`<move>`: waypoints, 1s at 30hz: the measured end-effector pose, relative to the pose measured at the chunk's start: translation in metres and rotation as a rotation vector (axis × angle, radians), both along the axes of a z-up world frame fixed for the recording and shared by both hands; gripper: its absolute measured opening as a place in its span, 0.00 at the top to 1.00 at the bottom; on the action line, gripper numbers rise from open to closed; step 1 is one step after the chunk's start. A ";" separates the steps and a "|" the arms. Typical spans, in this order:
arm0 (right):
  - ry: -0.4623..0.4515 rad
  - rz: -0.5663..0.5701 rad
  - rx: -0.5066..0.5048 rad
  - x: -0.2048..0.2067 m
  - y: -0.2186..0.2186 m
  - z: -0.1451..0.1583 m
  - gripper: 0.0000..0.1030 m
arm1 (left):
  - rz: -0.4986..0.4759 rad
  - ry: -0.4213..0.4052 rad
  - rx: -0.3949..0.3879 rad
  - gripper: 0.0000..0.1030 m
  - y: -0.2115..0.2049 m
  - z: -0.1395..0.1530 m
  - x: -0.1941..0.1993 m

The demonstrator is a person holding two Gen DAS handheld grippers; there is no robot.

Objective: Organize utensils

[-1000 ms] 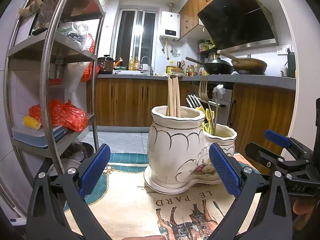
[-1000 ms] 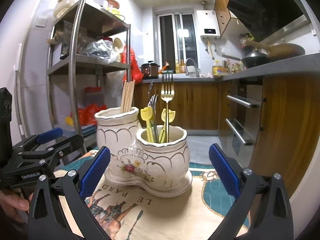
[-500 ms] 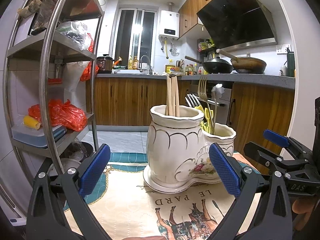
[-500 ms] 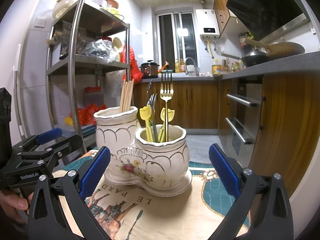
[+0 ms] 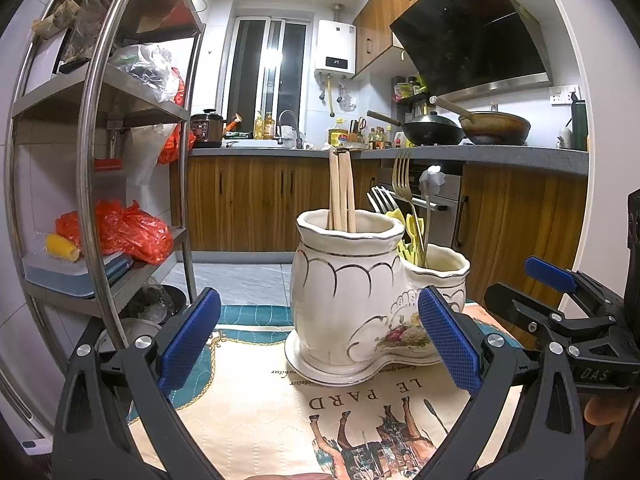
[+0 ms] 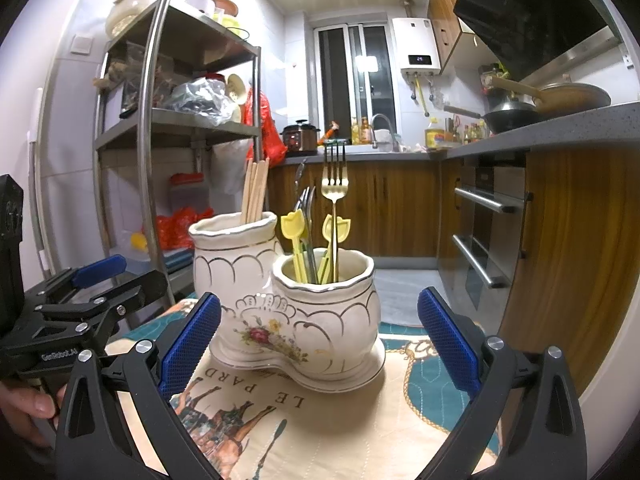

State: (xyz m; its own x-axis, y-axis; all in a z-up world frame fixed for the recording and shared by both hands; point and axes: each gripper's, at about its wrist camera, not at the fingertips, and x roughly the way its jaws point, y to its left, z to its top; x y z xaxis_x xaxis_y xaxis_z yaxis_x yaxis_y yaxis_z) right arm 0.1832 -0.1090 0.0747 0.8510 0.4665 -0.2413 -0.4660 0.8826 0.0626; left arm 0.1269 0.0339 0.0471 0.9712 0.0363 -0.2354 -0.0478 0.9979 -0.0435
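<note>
- Printed cloth (image 6: 360, 412) covers the tabletop at the bottom of both frames; kitchen cabinets run behind.
- My left gripper (image 5: 320, 344) and right gripper (image 6: 320, 344) are both spread wide, holding nothing and touching nothing.
- Centre frame, the twin ceramic holder (image 6: 280, 300) stands on the cloth: chopsticks (image 6: 254, 192) in its taller pot, gold fork (image 6: 335, 188) and yellow-handled utensils (image 6: 294, 240) in the lower.
- A hand (image 6: 24, 404) grips at lower left.

The lower ends of the chopsticks (image 5: 340, 196) and the gold fork (image 6: 335, 216) are hidden inside the ceramic holder (image 6: 288, 312), the printed cloth (image 5: 280, 412) covers the tabletop and runs off the bottom edge, and the small print beneath "LE PARD" is unreadable.
</note>
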 end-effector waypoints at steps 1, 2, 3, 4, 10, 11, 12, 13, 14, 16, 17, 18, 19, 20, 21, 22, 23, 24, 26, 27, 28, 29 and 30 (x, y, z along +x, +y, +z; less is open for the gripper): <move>0.000 0.000 0.000 0.000 0.000 0.000 0.05 | -0.001 -0.001 0.001 0.05 0.000 0.000 0.000; -0.001 0.000 -0.001 0.000 0.000 0.000 0.05 | -0.002 -0.001 0.002 0.05 0.000 0.001 0.000; -0.001 0.000 0.000 0.000 0.000 0.000 0.05 | -0.003 -0.002 0.003 0.05 -0.001 0.001 0.000; 0.000 -0.001 0.000 0.000 0.000 0.000 0.05 | -0.003 -0.002 0.003 0.05 -0.001 0.001 -0.001; 0.000 -0.001 0.000 0.000 0.000 0.000 0.05 | -0.003 -0.002 0.003 0.05 -0.001 0.001 -0.001; 0.000 0.000 0.001 0.000 0.000 0.000 0.05 | -0.003 -0.002 0.004 0.05 -0.001 0.001 -0.001; 0.000 0.000 0.001 0.000 0.000 0.000 0.05 | -0.003 -0.003 0.004 0.05 -0.001 0.001 -0.001; 0.001 0.000 0.001 0.000 0.000 0.000 0.05 | -0.002 -0.003 0.003 0.05 -0.001 0.001 -0.001; 0.003 -0.001 0.003 0.001 0.000 0.000 0.05 | -0.003 -0.003 0.003 0.05 -0.001 0.002 -0.001; 0.008 -0.004 0.006 0.002 -0.001 0.000 0.05 | -0.002 -0.002 0.000 0.05 0.000 0.002 -0.001; 0.009 -0.004 0.008 0.002 -0.001 -0.001 0.05 | -0.003 -0.002 0.000 0.05 0.000 0.002 -0.002; 0.009 -0.004 0.010 0.002 -0.001 -0.001 0.05 | -0.004 -0.001 0.000 0.05 0.000 0.004 -0.002; 0.007 -0.004 0.010 0.001 -0.001 -0.001 0.05 | -0.005 -0.002 0.002 0.05 -0.001 0.004 -0.002; 0.006 -0.004 0.009 0.001 -0.001 -0.001 0.05 | -0.005 -0.003 0.003 0.05 -0.001 0.004 -0.002; 0.006 -0.005 0.008 0.001 -0.001 -0.001 0.05 | -0.006 -0.004 0.006 0.05 -0.001 0.005 -0.002; 0.005 -0.004 0.007 0.000 -0.001 -0.001 0.05 | -0.008 -0.006 0.008 0.05 -0.001 0.005 -0.002; 0.005 -0.003 0.007 0.000 -0.001 -0.001 0.05 | -0.010 -0.007 0.009 0.05 -0.001 0.005 -0.002; 0.006 -0.003 0.006 0.000 -0.001 -0.001 0.05 | -0.010 -0.006 0.010 0.05 -0.001 0.006 -0.002; 0.006 -0.003 0.008 0.000 -0.001 -0.001 0.05 | -0.010 -0.006 0.008 0.05 0.000 0.006 -0.002; 0.007 -0.004 0.010 0.000 -0.001 -0.001 0.05 | -0.010 -0.007 0.007 0.05 0.000 0.005 -0.002; 0.010 -0.004 0.012 0.000 -0.001 -0.001 0.05 | -0.011 -0.012 0.006 0.05 0.001 0.005 -0.002; 0.013 -0.006 0.014 0.000 -0.001 -0.001 0.05 | -0.013 -0.017 0.009 0.05 0.001 0.005 -0.003; 0.013 -0.006 0.014 0.000 -0.001 -0.001 0.05 | -0.014 -0.018 0.013 0.05 0.000 0.005 -0.003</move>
